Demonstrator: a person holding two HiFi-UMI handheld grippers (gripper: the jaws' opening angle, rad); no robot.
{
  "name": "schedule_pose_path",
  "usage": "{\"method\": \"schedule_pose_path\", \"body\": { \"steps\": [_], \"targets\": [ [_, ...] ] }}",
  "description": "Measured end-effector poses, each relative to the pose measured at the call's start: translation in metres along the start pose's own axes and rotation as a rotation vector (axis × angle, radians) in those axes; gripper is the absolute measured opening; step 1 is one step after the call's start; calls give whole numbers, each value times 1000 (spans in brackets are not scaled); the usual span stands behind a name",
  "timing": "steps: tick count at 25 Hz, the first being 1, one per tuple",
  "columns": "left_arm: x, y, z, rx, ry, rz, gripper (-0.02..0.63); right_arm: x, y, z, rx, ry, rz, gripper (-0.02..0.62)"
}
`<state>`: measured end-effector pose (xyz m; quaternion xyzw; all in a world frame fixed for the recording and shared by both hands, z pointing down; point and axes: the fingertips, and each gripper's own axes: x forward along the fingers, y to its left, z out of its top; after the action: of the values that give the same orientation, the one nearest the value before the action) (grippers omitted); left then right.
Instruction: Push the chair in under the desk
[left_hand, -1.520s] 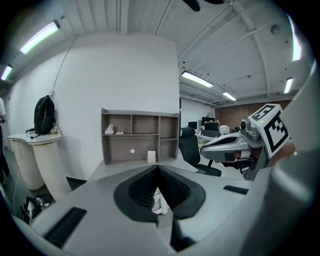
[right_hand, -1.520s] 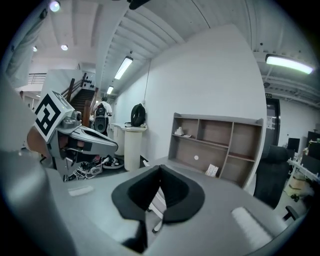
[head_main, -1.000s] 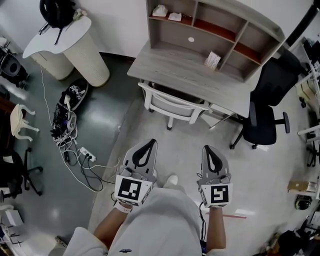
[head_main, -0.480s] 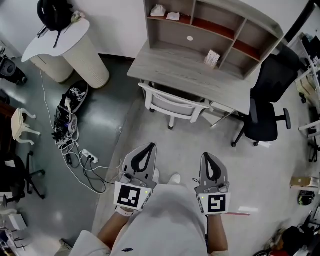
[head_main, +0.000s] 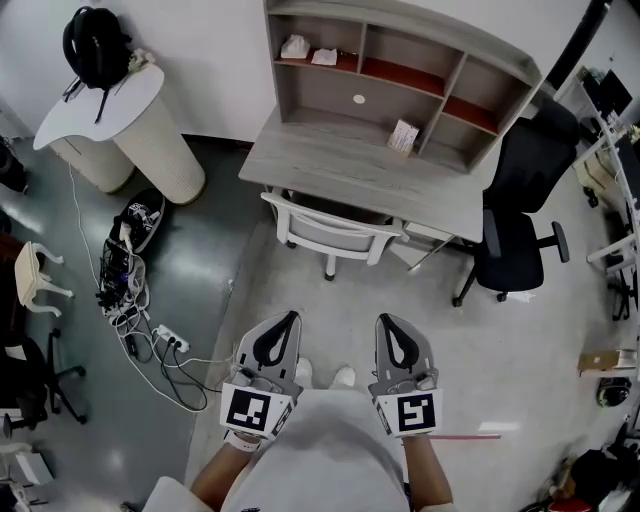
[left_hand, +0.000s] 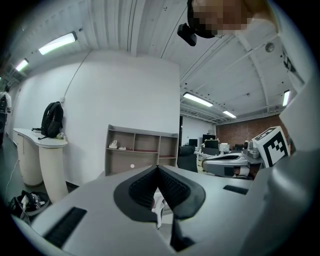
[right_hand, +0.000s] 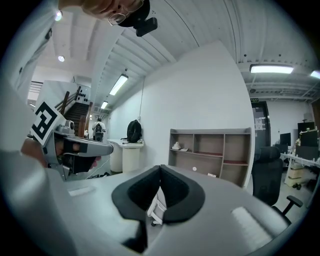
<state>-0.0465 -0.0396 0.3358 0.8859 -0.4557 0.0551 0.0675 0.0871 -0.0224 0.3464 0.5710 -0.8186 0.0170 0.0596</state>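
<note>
Head view has the white chair (head_main: 330, 228) standing at the front edge of the counter (head_main: 345, 165), its backrest roughly parallel to that edge and its seat mostly hidden beneath the top. I judge this fits two stages: a chair with a little travel left, or one already tucked in. The pictures do not show me how much room remains under there.

My left gripper (head_main: 288, 316) and right gripper (head_main: 384, 320) both have their jaws pressed together on nothing. They hang side by side over my lap, well apart from the chair, pointing towards it.

If any pushing is due, I reckon closed jaws suit it well, since blunt noses can press without grabbing. I would set one near each end of the backrest's top rail so the force stays even and the chair does not swing askew. A slow, level shove square to the counter edge should keep the legs from catching and the frame from knocking the top. The black office chair (head_main: 512, 215) stands off to the right, clear of that path
</note>
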Motion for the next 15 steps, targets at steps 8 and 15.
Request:
{"method": "schedule_pose_path", "body": {
  "steps": [8, 15],
  "targets": [
    [5, -10, -11, 13, 25, -23, 6, -9, -9, -9, 16, 34, -27, 11],
    [7, -15, -8, 19, 25, -29, 6, -12, -12, -15, 20, 54, -20, 9]
  ]
}}
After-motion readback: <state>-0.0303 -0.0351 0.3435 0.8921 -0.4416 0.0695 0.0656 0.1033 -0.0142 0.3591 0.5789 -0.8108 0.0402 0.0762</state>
